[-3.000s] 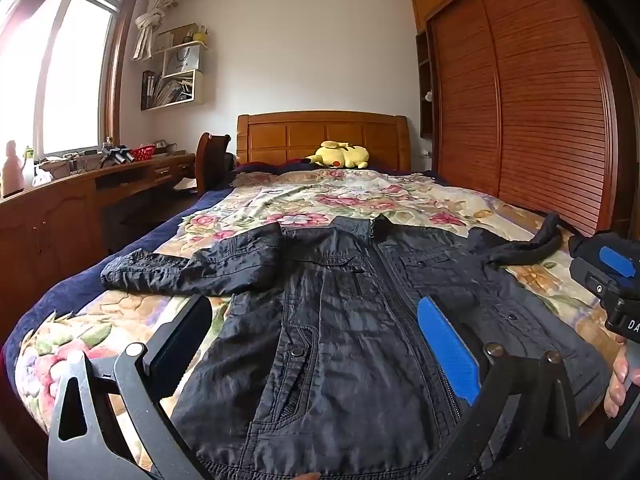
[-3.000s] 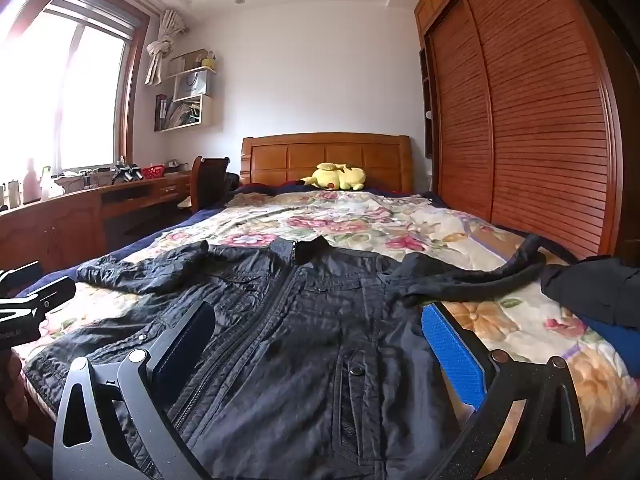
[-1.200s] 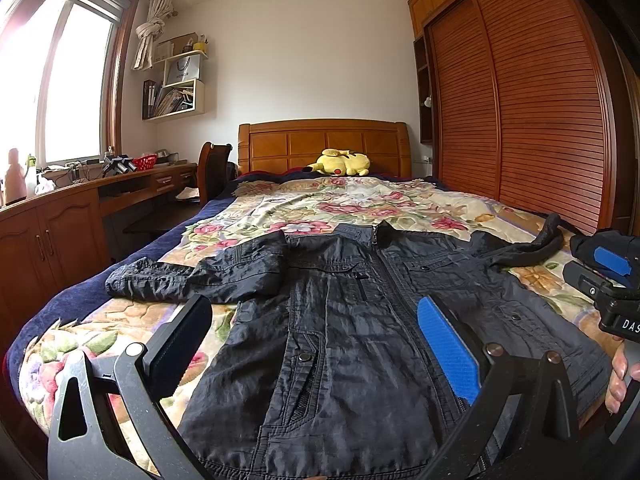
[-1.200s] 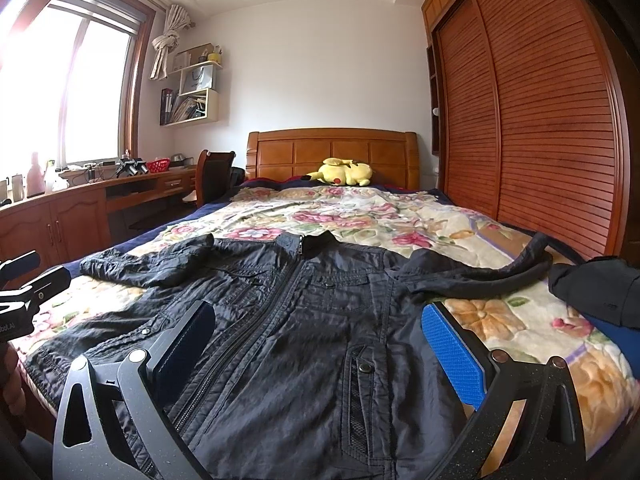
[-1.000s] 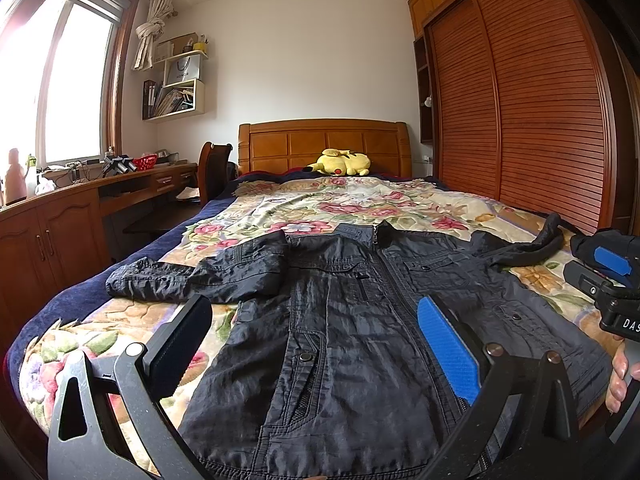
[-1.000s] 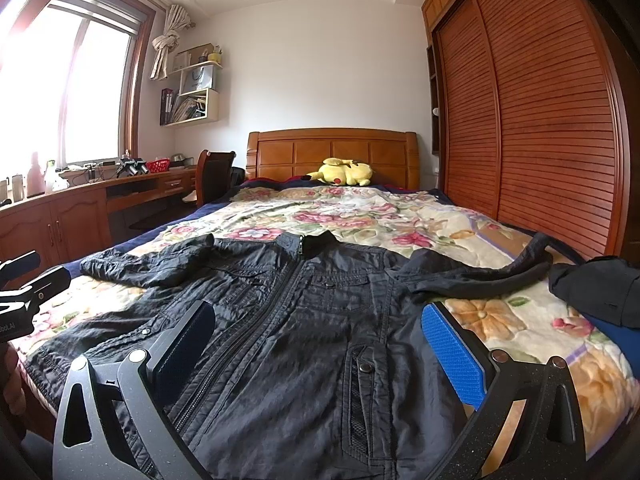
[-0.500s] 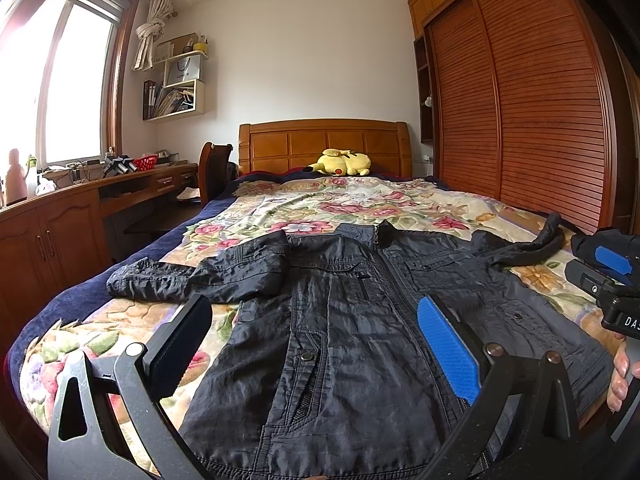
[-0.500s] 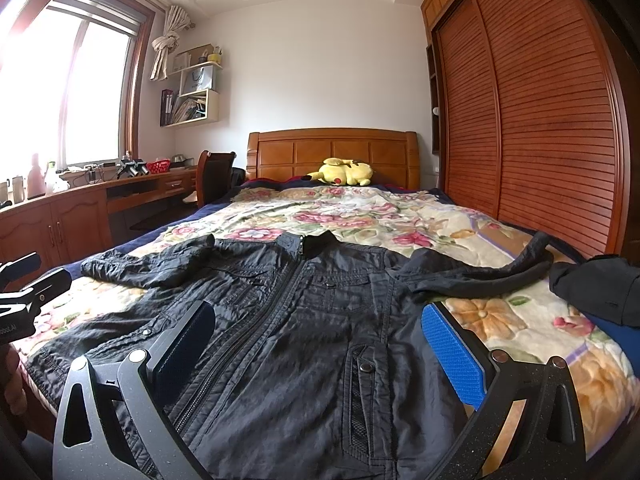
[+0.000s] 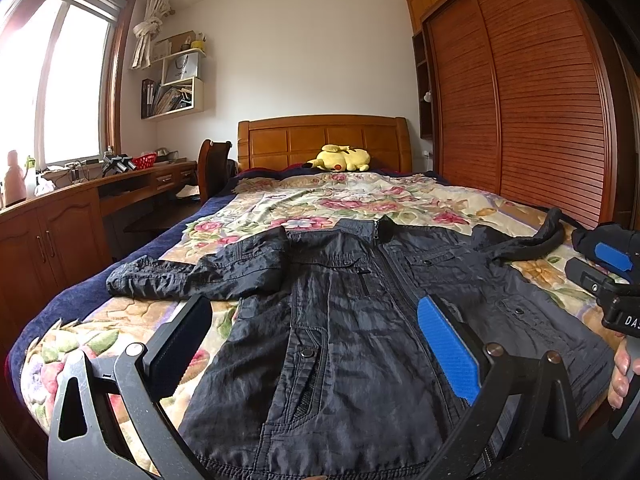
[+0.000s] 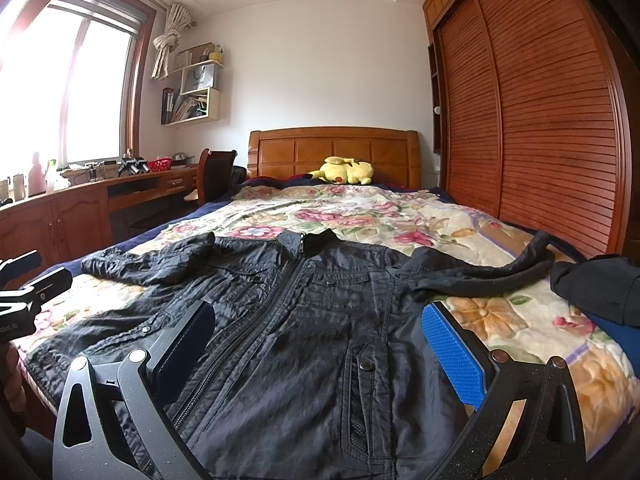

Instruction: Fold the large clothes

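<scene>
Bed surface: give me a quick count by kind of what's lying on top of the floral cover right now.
Black jackets spread flat: 1, the black jacket
Bunched dark garments: 1, the dark garment at the bed's right edge
Yellow plush toys: 1, the plush toy by the headboard
Total: 3

Right gripper (image 9: 612, 280) body is showing partial white letters "DA", cut off at the left-wrist frame edge. Left gripper (image 10: 24, 292) body is showing a white fragment ending "bot.ai". Shelf bag (image 9: 181, 67) is carrying print too small to read.
</scene>
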### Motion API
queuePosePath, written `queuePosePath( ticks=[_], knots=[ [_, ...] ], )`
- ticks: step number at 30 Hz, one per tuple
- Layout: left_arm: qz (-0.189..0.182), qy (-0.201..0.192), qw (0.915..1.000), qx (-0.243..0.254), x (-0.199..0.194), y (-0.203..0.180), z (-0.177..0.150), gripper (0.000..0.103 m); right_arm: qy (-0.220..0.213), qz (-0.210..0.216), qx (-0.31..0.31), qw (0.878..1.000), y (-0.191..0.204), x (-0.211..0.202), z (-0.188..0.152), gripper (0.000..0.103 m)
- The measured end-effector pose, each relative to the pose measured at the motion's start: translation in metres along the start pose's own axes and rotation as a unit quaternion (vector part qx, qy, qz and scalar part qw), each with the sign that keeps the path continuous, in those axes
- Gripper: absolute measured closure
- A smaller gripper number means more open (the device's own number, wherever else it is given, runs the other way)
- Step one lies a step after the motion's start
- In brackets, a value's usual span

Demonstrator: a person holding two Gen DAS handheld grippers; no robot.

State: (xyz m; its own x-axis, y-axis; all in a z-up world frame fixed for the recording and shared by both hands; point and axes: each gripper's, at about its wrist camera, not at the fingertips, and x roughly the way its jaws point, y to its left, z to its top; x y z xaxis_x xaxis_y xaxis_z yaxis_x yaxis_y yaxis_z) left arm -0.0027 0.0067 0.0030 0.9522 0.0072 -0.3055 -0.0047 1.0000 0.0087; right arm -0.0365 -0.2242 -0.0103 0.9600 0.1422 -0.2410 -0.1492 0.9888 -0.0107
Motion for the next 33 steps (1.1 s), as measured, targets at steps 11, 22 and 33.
queuePosePath(
  ticks=[11, 22, 33],
  knots=[
    [-0.013, 0.039, 0.9992, -0.003, 0.02, 0.005, -0.004, 0.0, 0.016, 0.044, 0.013, 0.999, 0.007, 0.014, 0.004, 0.0],
    [0.014, 0.084, 0.9961, 0.021, 0.054, 0.038, -0.003, 0.0, 0.035, 0.082, -0.002, 0.996, 0.025, 0.047, 0.014, 0.0],
    [0.052, 0.124, 0.9905, 0.031, 0.098, 0.108, 0.001, 0.0, 0.059, 0.1, -0.022, 0.993, 0.043, 0.088, 0.029, 0.0]
  ],
)
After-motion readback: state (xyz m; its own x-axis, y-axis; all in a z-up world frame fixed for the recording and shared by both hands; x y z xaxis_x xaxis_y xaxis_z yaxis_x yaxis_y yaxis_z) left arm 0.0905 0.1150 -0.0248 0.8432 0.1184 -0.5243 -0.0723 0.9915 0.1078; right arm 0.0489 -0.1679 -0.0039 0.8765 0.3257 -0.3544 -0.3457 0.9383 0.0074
